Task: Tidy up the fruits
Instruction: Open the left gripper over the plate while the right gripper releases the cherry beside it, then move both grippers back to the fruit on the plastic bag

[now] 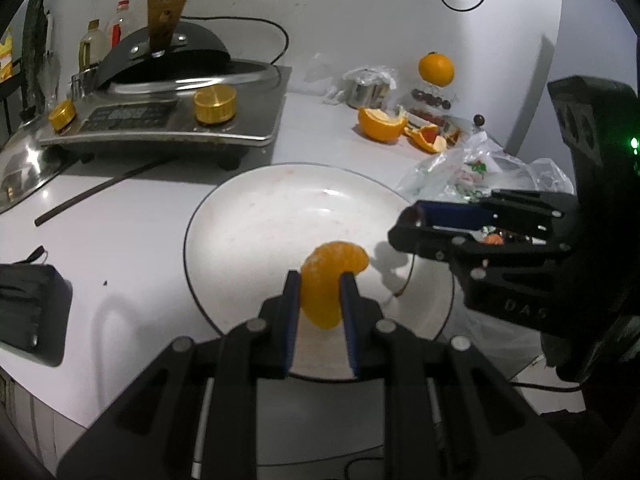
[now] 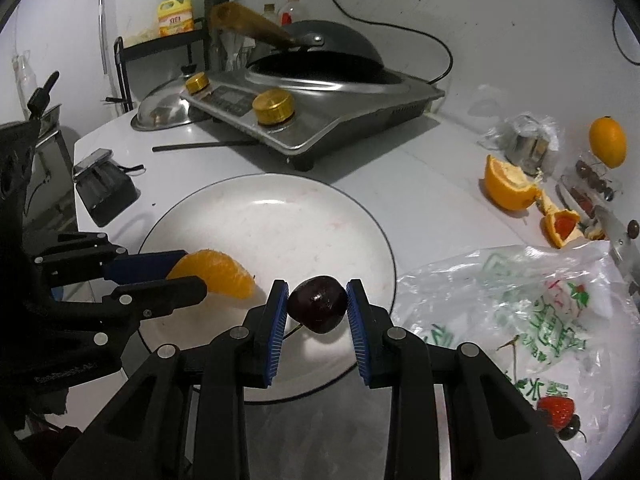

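Observation:
My left gripper (image 1: 320,280) is shut on a peeled orange wedge (image 1: 330,280) and holds it over the near part of a white plate (image 1: 260,216). My right gripper (image 2: 317,292) is shut on a dark cherry (image 2: 318,304) with a stem, over the plate's near right rim (image 2: 376,240). In the right wrist view the left gripper (image 2: 188,270) holds the wedge (image 2: 218,272) at the plate's left. In the left wrist view the right gripper (image 1: 408,224) reaches in from the right.
A whole orange (image 1: 436,69), orange peel halves (image 1: 382,123) and more cherries (image 1: 432,98) lie at the back right. A plastic bag (image 2: 528,312) with a strawberry (image 2: 556,410) lies right of the plate. A cooktop with wok (image 1: 168,108) stands at the back left.

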The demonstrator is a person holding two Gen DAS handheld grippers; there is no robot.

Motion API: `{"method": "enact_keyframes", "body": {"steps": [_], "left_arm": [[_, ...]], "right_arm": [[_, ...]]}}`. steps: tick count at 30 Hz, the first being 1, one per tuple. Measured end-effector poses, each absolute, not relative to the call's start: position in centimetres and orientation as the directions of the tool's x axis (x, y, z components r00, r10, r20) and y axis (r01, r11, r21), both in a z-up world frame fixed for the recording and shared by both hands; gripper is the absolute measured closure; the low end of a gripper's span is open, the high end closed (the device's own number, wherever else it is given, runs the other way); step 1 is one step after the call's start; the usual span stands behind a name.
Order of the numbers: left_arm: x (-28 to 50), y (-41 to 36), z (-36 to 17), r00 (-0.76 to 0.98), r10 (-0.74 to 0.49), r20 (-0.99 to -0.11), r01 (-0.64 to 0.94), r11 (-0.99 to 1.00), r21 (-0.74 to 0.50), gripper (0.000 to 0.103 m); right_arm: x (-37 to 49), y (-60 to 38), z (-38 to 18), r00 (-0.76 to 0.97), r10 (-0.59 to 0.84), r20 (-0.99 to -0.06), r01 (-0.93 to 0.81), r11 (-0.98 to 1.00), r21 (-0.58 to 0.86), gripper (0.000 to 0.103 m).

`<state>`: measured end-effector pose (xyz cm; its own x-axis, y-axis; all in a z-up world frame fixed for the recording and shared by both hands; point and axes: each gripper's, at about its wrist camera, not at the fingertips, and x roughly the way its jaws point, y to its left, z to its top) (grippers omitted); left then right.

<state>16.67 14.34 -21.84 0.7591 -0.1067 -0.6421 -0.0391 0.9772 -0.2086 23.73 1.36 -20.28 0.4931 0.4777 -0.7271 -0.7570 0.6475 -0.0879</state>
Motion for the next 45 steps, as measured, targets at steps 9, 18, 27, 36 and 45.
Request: {"method": "enact_keyframes", "body": {"steps": [9,18,27,36,45], "left_arm": [[17.0,14.6,-21.9,0.744,-0.093,-0.662,-0.069,0.974,-0.214,0.077],[16.7,14.0,-21.3,0.747,-0.076,-0.660,-0.071,0.979,-0.192,0.075],[16.5,12.4,-20.1,0.759,-0.066,-0.647,-0.058,0.984,-0.169,0.074],[16.6,10.0,-18.6,0.782,-0.076,-0.619,-0.037,0.985,-0.168,0.038],[17.2,6.8,-17.8,0.782,-0.081,-0.618,-0.012,0.989,-0.145,0.038]], "right_arm": [[23.9,1.8,-21.4,0.462,0.465,-0.755,-0.766,0.639,-0.074,0.071],[23.6,1.2,-20.7,0.465,0.477,-0.746,-0.765,0.640,-0.068,0.057],[23.6,-1.5,-18.8,0.511,0.487,-0.708,-0.737,0.673,-0.069,0.057],[23.2,-5.9,-16.8,0.569,0.483,-0.666,-0.692,0.718,-0.071,0.057],[23.0,-10.5,-15.8,0.617,0.462,-0.637,-0.643,0.763,-0.068,0.057]]}}
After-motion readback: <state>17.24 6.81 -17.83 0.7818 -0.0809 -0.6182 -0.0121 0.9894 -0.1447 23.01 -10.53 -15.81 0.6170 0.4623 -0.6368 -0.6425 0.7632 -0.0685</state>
